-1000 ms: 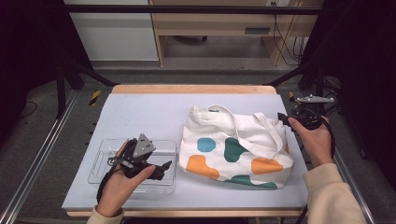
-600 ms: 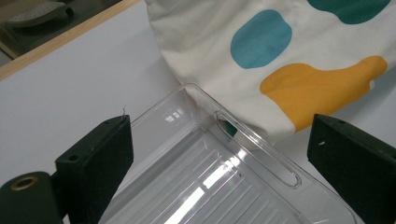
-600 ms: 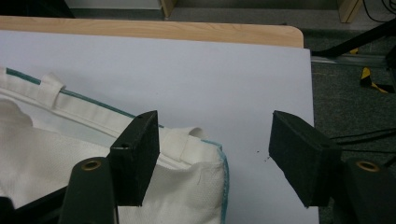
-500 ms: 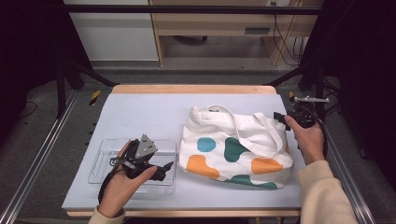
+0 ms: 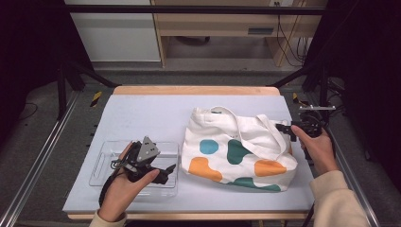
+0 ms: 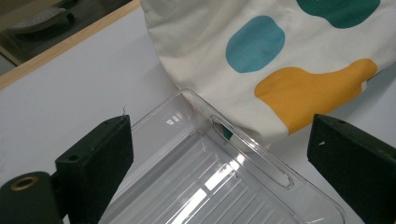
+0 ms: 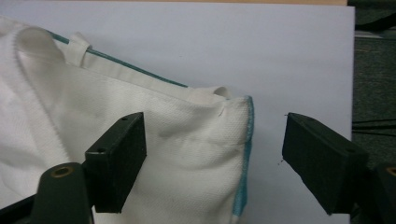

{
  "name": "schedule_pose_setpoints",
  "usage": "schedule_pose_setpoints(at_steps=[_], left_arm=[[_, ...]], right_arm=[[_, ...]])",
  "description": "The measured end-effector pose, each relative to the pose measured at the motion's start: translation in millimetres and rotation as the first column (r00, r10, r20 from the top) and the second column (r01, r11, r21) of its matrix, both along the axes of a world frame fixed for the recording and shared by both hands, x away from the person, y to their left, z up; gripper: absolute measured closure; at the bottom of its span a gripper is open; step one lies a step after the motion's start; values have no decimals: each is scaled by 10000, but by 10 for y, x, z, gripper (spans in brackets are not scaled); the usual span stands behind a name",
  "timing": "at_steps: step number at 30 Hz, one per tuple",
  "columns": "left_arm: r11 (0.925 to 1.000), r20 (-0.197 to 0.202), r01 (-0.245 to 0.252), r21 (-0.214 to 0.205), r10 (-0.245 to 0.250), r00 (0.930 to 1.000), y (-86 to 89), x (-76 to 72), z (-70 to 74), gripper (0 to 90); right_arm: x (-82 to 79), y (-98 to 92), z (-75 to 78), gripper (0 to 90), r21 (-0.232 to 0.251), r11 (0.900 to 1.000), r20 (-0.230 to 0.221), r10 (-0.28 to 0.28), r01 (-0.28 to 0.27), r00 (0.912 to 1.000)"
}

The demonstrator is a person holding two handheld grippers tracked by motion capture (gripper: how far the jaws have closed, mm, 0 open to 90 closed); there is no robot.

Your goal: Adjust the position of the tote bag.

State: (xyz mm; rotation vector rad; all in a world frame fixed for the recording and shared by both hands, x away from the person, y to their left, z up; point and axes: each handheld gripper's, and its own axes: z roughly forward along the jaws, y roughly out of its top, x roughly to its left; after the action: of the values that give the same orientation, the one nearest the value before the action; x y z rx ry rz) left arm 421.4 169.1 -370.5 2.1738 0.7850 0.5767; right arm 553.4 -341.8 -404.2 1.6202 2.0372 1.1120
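A cream tote bag (image 5: 236, 144) with teal, green and orange patches lies flat on the right half of the table, straps across its top. My left gripper (image 5: 163, 171) hovers open over a clear plastic tray (image 5: 101, 163) at the front left; in the left gripper view the tray (image 6: 219, 186) sits between the jaws with the bag's (image 6: 261, 56) orange patch beyond. My right gripper (image 5: 286, 128) is open at the bag's right upper corner. In the right gripper view that corner (image 7: 219, 126), with its teal edging, lies between the wide-spread jaws, untouched.
The pale table top (image 5: 142, 113) has a wooden far edge (image 5: 189, 90). Metal frame rails (image 5: 42, 156) run along both sides. A desk and cables stand beyond the table on the grey floor.
My right gripper has moved slightly left and forward toward the bag's corner. The left hand has shifted a little over the tray.
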Motion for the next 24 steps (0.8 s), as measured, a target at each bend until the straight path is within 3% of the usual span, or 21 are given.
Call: schedule_pose_setpoints(at_steps=[2, 5, 7, 8, 10, 11, 12, 14, 19, 24], left_arm=[[10000, -38, 38, 18, -37, 10000, -10, 8, -5, 70], [10000, -38, 45, 17, -45, 10000, -12, 13, -10, 70], [10000, -48, 17, -50, -17, 10000, -9, 13, -10, 70], [10000, -37, 16, -8, -16, 10000, -3, 15, -5, 70], [10000, -11, -23, -56, 23, 10000, -1, 19, -3, 70], [10000, -29, -21, -9, 21, 10000, -2, 20, 0, 70], [10000, -24, -3, 2, 3, 10000, -8, 22, 0, 70], [10000, -22, 4, -17, -4, 10000, -26, 28, 4, 70], [10000, 36, 56, -35, -55, 10000, -103, 71, 57, 71], [9999, 107, 45, -166, -43, 9999, -220, 152, 118, 83]], right_arm=[[42, 26, -34, 253, 357, 9993, -101, 146, -142, 9998], [60, 56, -52, 301, 416, 9988, -189, 283, -275, 9994], [38, 90, -59, 440, 177, 9992, -102, 360, -358, 9993], [38, 90, -59, 440, 177, 9992, -102, 360, -358, 9993], [0, 87, -58, 531, 44, 9993, 14, 363, -363, 9993], [-51, 92, -57, 661, -160, 9994, 198, 307, -304, 9993], [-51, 92, -57, 661, -160, 9994, 198, 307, -304, 9993], [-100, 99, -56, 750, -262, 9991, 373, 334, -324, 9987], [-267, 160, 24, 783, -459, 9986, 1049, 328, -281, 9939], [-523, 205, 215, 786, -345, 9985, 1869, 480, -423, 9812]])
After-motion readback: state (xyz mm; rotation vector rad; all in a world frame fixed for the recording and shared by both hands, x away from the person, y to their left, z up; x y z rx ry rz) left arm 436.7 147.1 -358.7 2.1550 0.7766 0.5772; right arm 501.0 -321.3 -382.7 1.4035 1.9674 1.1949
